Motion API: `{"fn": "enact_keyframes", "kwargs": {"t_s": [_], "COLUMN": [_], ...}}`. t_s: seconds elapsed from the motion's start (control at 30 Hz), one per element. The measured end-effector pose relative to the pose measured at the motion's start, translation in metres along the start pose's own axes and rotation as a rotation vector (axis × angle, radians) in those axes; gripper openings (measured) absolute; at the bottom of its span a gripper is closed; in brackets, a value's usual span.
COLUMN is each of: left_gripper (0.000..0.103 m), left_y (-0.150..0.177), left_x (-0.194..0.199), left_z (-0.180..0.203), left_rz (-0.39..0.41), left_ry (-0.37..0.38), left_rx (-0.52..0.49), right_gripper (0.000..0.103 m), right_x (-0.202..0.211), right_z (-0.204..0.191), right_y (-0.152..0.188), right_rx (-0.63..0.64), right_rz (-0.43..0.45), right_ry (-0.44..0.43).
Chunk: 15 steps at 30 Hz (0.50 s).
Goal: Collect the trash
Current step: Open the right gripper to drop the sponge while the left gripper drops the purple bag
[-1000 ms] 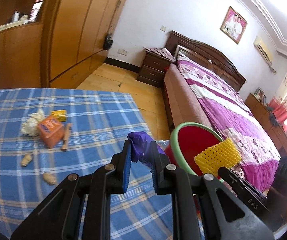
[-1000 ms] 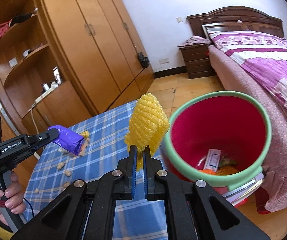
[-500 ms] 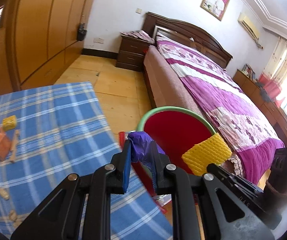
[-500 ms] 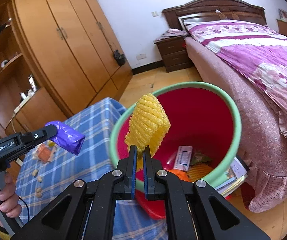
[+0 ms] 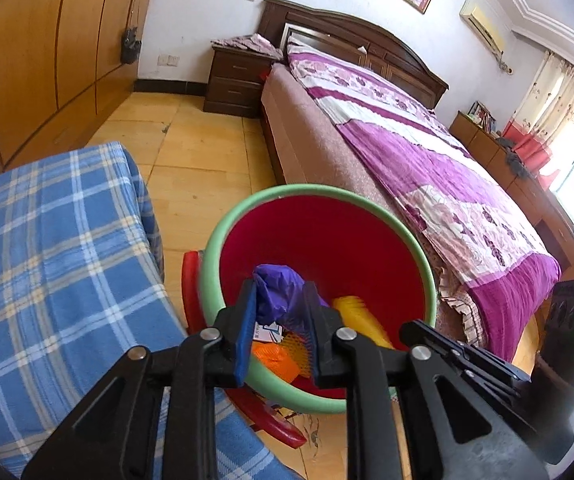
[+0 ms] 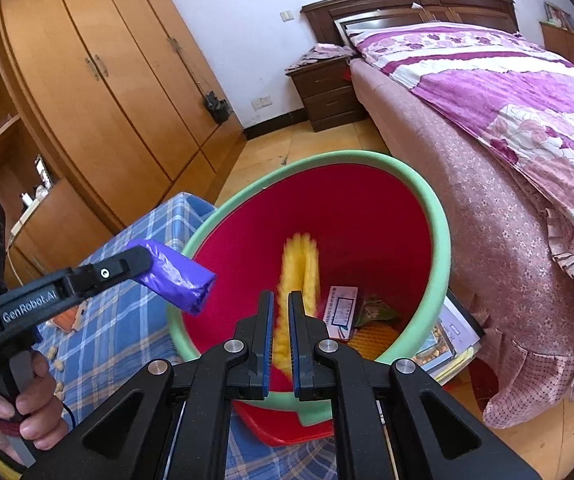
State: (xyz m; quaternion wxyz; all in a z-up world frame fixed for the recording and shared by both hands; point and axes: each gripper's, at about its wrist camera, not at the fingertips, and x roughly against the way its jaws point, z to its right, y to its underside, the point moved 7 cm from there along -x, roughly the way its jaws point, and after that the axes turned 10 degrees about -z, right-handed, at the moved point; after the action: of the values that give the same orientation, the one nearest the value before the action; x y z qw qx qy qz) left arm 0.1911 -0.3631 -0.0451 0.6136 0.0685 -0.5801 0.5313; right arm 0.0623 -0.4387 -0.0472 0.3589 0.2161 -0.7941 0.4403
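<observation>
Holding the left gripper (image 5: 277,308), clamped on the purple wrapper (image 5: 277,290), over the bin (image 6: 427,200), I'd centre before releasing; right gripper (image 6: 279,320) fingers apart, blurred yellow foam net (image 6: 301,268) inside bin.

bed (image 5: 427,148) – purple quilt | nightstand (image 5: 235,80) | wardrobe (image 6: 99,80) – wooden | blue plaid tablecloth (image 5: 59,248)

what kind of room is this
A home bedroom, most likely. There is a large bed with a purple floral cover and dark wooden headboard, a nightstand beside it, and a tall wooden wardrobe along the wall.
</observation>
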Motion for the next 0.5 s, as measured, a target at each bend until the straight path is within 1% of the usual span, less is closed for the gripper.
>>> {"fn": "enact_keyframes", "kwargs": {"t_s": [0.03,0.07,0.1,0.13,0.17,0.2,0.27,0.33,0.37,0.4,0.47,0.5], "left_gripper": [0.026,0.030,0.037,0.040,0.044,0.046,0.047,0.050,0.053,0.055,0.057,0.061], "left_y": [0.000,-0.001,0.000,0.000,0.001,0.002,0.003,0.005,0.006,0.007,0.009,0.009], "left_x": [-0.002,-0.004,-0.005,-0.006,-0.006,-0.006,-0.005,-0.004,-0.003,-0.001,0.003,0.005], "left_z": [0.000,-0.001,-0.001,-0.001,-0.002,-0.002,-0.004,-0.007,-0.008,-0.009,-0.013,-0.015], "left_rz": [-0.004,-0.008,-0.010,-0.009,-0.008,-0.007,-0.007,-0.009,-0.008,-0.006,0.001,0.001], "left_ry": [0.000,-0.001,-0.003,-0.005,-0.009,-0.013,-0.018,-0.023,-0.028,-0.034,-0.049,-0.055], "left_rx": [0.003,0.006,0.007,0.006,0.005,0.004,0.004,0.007,0.009,0.012,0.019,0.023], "right_gripper": [0.008,0.009,0.011,0.014,0.021,0.028,0.032,0.046,0.059,0.068,0.071,0.073], "right_x": [0.000,-0.001,-0.002,-0.002,-0.003,-0.003,-0.003,-0.003,-0.003,-0.003,-0.002,-0.002], "right_z": [0.001,0.002,0.003,0.005,0.007,0.008,0.009,0.010,0.009,0.009,0.007,0.006], "right_y": [0.000,-0.001,-0.001,-0.001,-0.001,-0.002,-0.001,-0.001,0.000,0.000,0.001,0.000], "right_rx": [-0.002,-0.004,-0.006,-0.009,-0.017,-0.025,-0.037,-0.046,-0.049,-0.048,-0.039,-0.037], "right_rz": [-0.001,-0.002,-0.004,-0.005,-0.005,-0.002,0.002,0.000,-0.001,0.000,0.008,0.009], "right_ry": [0.001,0.006,0.008,0.008,0.007,0.007,0.005,0.004,0.009,0.011,0.016,0.019]}}
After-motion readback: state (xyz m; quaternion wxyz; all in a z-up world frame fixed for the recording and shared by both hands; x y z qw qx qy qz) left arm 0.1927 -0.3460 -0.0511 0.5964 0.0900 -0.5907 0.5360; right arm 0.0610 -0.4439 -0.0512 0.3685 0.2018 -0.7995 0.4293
